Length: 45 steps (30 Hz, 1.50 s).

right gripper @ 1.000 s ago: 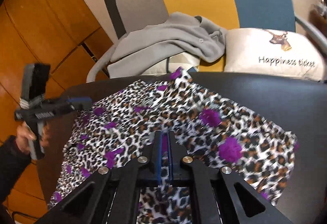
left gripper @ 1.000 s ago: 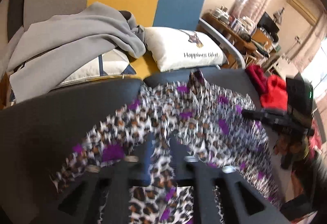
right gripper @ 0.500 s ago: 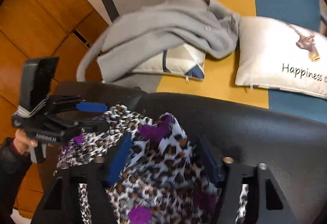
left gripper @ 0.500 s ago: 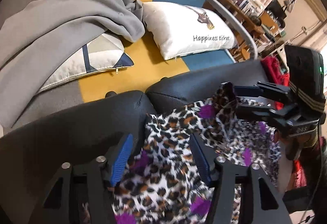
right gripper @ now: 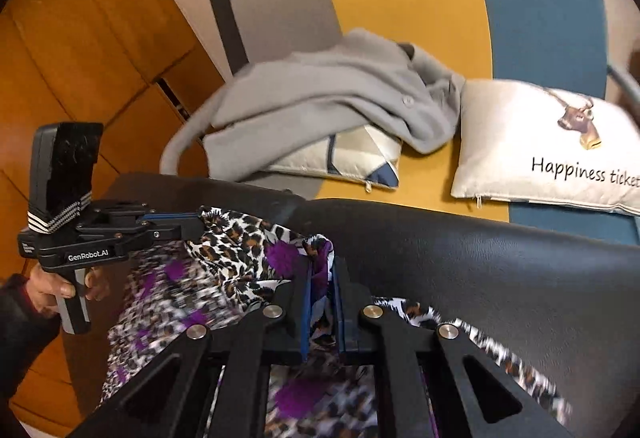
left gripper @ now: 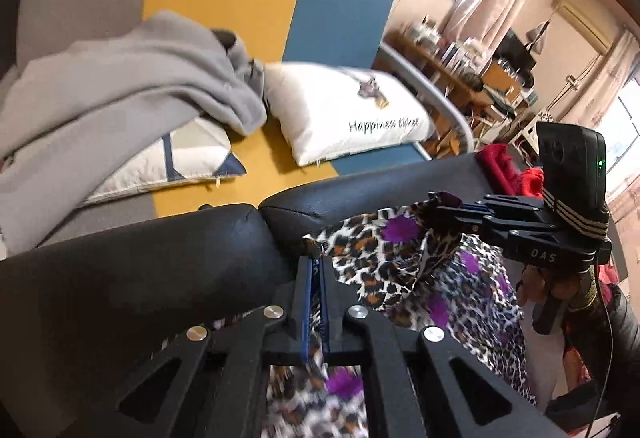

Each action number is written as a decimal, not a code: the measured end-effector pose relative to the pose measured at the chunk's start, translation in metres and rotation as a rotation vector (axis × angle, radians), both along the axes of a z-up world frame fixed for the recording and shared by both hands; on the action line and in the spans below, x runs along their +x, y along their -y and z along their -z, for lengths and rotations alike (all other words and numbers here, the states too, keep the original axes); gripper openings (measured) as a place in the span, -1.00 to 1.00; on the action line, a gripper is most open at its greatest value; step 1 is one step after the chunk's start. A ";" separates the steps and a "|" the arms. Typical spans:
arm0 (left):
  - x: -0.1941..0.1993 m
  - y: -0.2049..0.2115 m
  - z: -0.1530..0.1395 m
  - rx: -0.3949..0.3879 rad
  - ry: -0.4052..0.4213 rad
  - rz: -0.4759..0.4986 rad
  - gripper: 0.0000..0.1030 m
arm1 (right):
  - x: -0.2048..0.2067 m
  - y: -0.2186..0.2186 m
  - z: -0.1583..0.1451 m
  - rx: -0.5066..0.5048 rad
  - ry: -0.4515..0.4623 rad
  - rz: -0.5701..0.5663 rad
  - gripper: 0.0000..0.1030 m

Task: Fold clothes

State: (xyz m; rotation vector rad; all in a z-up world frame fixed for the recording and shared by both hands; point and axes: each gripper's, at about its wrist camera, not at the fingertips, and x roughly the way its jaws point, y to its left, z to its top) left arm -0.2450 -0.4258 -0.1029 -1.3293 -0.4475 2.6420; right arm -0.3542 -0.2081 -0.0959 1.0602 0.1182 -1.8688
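Both claws clenched on the leopard-print garment over the black surface.

At left we read "GenRobot.AI" on our left claw (right gripper: 192, 224), which pinches one garment (right gripper: 240, 238) corner; our right claw (right gripper: 320, 278) grips a bunched corner at the black leather surface's (right gripper: 500, 270) far edge, bare leather stretching rightward. Beyond lie a grey sweater (right gripper: 340, 94) and, rightmost, a pillow (right gripper: 540, 142) reading "Happiness ticket".

The garment (right gripper: 240, 262) lies on the black seat (right gripper: 500, 278), hung between both tongs; pillows (right gripper: 548, 146) sit behind.
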 end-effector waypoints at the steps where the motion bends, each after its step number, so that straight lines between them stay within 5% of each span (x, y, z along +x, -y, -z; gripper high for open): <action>1: 0.010 -0.004 -0.003 -0.008 -0.016 -0.002 -0.96 | 0.009 -0.005 -0.004 -0.013 -0.019 0.005 -0.82; 7: 0.072 -0.031 -0.001 -0.044 -0.042 0.000 -0.96 | 0.067 -0.044 0.003 -0.055 -0.006 0.024 -0.72; 12: 0.113 -0.027 0.009 0.062 -0.029 -0.039 -0.93 | 0.089 -0.079 0.021 -0.052 0.125 0.085 -0.44; 15: 0.127 -0.018 0.002 0.113 -0.044 -0.068 -0.92 | 0.093 -0.088 0.009 -0.077 0.108 0.107 -0.44; 20: 0.105 -0.027 -0.014 0.146 -0.072 -0.077 -0.84 | 0.082 -0.067 -0.004 -0.070 0.100 0.125 -0.44; 25: 0.077 -0.045 0.039 0.053 0.096 -0.138 -0.87 | 0.084 -0.049 0.054 0.149 0.143 0.187 -0.44; 29: 0.083 -0.035 0.058 0.112 0.078 -0.224 -0.94 | 0.080 -0.062 0.061 0.053 0.152 0.244 -0.55; 31: 0.078 -0.037 0.055 0.078 0.080 -0.250 -0.95 | 0.078 -0.059 0.061 0.054 0.143 0.253 -0.55; 38: 0.092 -0.058 0.006 0.012 -0.024 -0.242 -0.75 | 0.078 -0.078 0.019 -0.084 0.126 0.289 -0.47; 45: 0.085 -0.046 0.046 0.005 0.094 -0.291 -0.75 | 0.026 -0.071 0.050 0.058 0.176 0.370 -0.40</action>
